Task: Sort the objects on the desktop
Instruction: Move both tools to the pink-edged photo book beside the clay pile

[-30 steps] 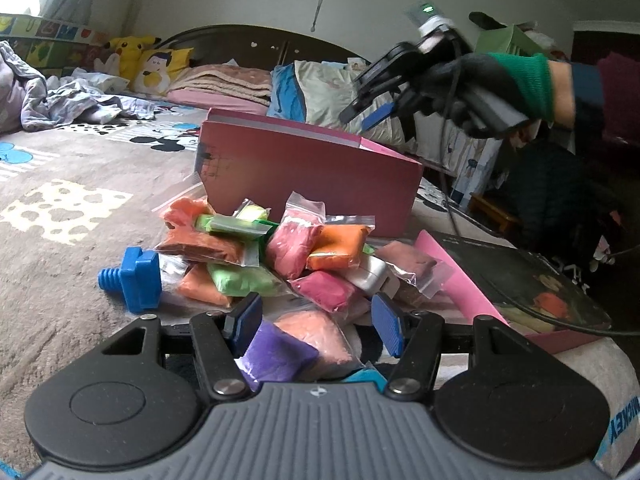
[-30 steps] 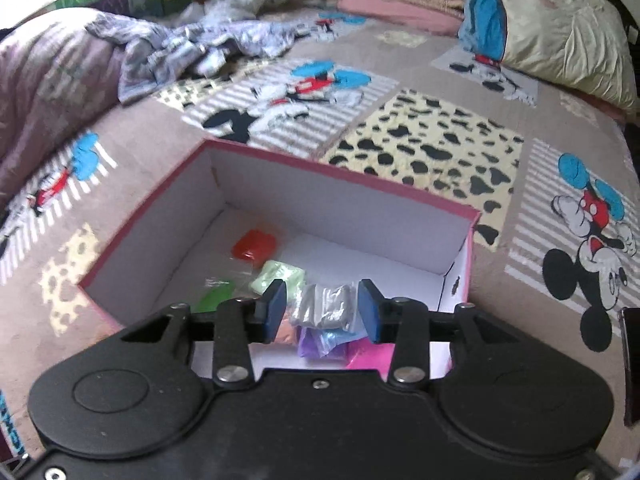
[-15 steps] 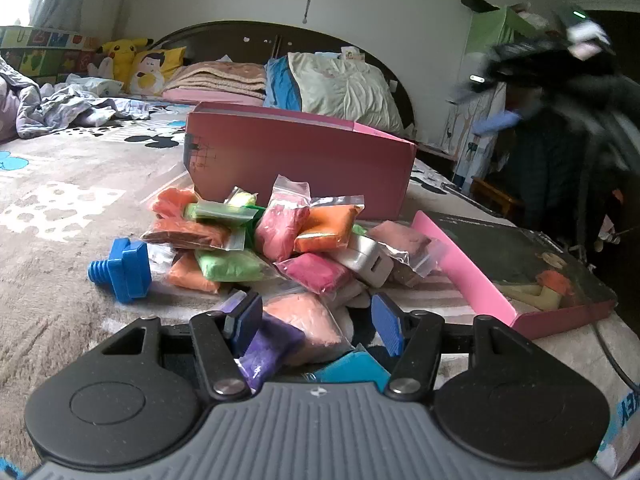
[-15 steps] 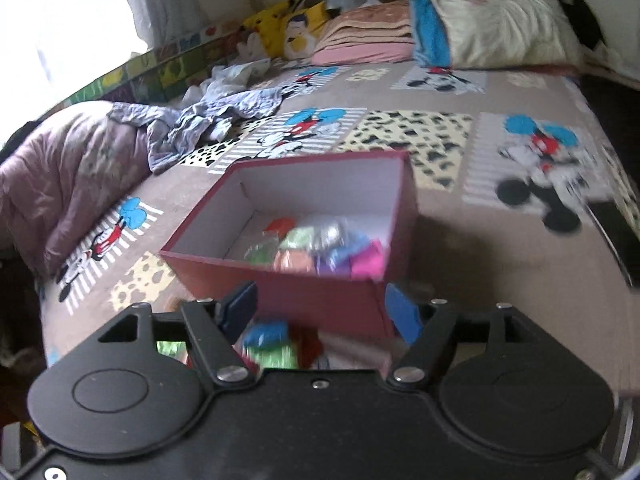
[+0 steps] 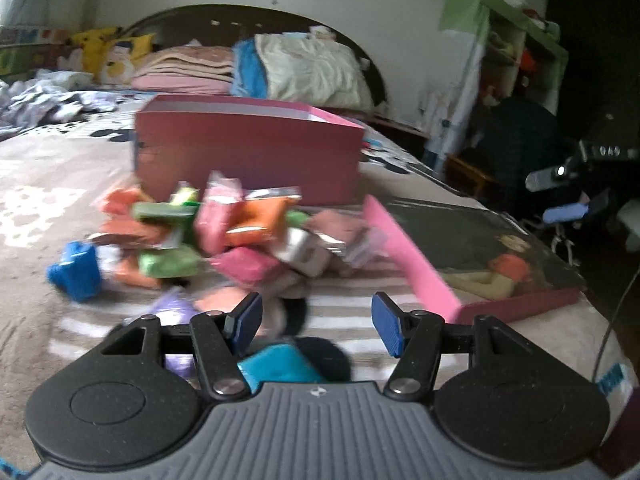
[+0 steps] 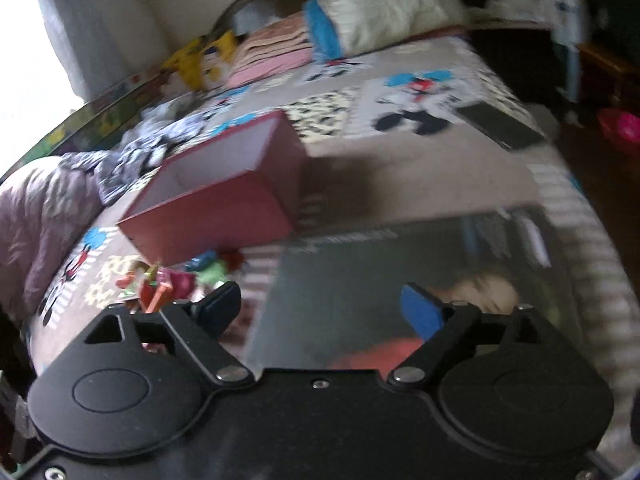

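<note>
Two views reach me, and they disagree usefully. From the left wrist I get the pile of small bagged clay packets (image 5: 224, 236) head-on, heaped on the bed just in front of the pink box (image 5: 248, 156), whose near wall hides its inside. A blue plastic bolt (image 5: 76, 270) lies at the pile's left edge, and a teal packet (image 5: 280, 364) sits nearest, low between the left gripper (image 5: 316, 322) fingers but not touched by them. The right wrist looks from the other side and higher: I see into the box's open top (image 6: 224, 188), pale inside, though blur keeps me from telling its contents, and the packets (image 6: 176, 280) show only as a small bright cluster at its near-left corner.

Both views show the box lid (image 5: 480, 256) lying upturned to the right of the pile; its dark glossy face fills the middle of the right wrist picture (image 6: 400, 276). Everything rests on a bedspread (image 5: 36, 208) with cartoon mouse patches. At the far end are a dark headboard, folded blankets, a pale pillow (image 6: 384, 4) and yellow plush toys (image 5: 104, 48). A dark flat slab (image 6: 504, 124) lies near the bed's right edge.

My left gripper points downward over the near packets, jaws partly apart and gripping nothing. The right gripper (image 6: 322, 312) tilts down over the lid, rolled to one side; its jaws have just been opening, stand wide and are empty. It shows too in the left view, blurred, at far right (image 5: 568, 200).
</note>
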Tool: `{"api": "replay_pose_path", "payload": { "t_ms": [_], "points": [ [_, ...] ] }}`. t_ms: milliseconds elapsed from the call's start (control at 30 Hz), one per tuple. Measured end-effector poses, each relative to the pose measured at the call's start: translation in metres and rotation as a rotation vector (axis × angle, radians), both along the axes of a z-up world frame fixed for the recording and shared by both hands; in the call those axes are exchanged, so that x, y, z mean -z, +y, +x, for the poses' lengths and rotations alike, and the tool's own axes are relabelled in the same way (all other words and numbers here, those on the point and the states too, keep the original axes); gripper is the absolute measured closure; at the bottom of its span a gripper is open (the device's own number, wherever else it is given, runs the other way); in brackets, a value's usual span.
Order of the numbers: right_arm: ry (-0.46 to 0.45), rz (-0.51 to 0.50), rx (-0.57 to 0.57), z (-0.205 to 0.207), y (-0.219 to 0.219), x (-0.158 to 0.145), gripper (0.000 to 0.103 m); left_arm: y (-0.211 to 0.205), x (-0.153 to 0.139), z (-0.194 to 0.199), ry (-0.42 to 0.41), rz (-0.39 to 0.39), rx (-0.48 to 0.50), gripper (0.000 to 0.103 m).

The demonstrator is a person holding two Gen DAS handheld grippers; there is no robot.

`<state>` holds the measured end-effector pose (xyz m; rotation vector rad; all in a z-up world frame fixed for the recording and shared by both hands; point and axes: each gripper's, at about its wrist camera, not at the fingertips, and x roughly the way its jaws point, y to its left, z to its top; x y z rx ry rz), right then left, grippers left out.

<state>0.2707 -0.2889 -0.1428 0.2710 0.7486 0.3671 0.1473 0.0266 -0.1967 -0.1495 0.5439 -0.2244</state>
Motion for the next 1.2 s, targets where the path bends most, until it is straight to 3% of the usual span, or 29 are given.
{"api": "replay_pose_path", "payload": {
  "t_ms": [133, 167, 200, 467, 600, 800, 1067, 1200],
  "points": [
    [0.009, 0.014, 0.064, -0.016, -0.024, 0.013, 0.011, -0.018, -0.005, 0.004, 0.029, -0.008, 0.07, 0.042],
    [0.007, 0.017, 0.081, -0.019, -0.03, 0.016, 0.011, -0.022, -0.005, 0.006, 0.04, -0.015, 0.089, 0.034],
    [0.005, 0.02, 0.098, -0.022, -0.037, 0.018, 0.011, -0.026, -0.005, 0.008, 0.05, -0.022, 0.107, 0.033],
    [-0.019, 0.03, 0.23, -0.04, -0.084, 0.032, 0.007, -0.059, -0.009, 0.029, 0.114, -0.062, 0.197, 0.032],
    [-0.015, 0.034, 0.273, -0.042, -0.1, 0.04, 0.006, -0.07, -0.01, 0.049, 0.154, -0.083, 0.176, 0.032],
    [-0.008, -0.038, 0.314, -0.035, -0.11, 0.051, 0.006, -0.083, -0.003, 0.082, 0.219, -0.109, 0.146, 0.032],
    [0.017, -0.079, 0.296, -0.019, -0.115, 0.063, 0.005, -0.098, 0.01, 0.111, 0.27, -0.119, 0.122, 0.032],
    [0.045, -0.051, 0.266, -0.009, -0.117, 0.07, 0.005, -0.102, 0.012, 0.121, 0.283, -0.144, 0.129, 0.032]
  ]
}}
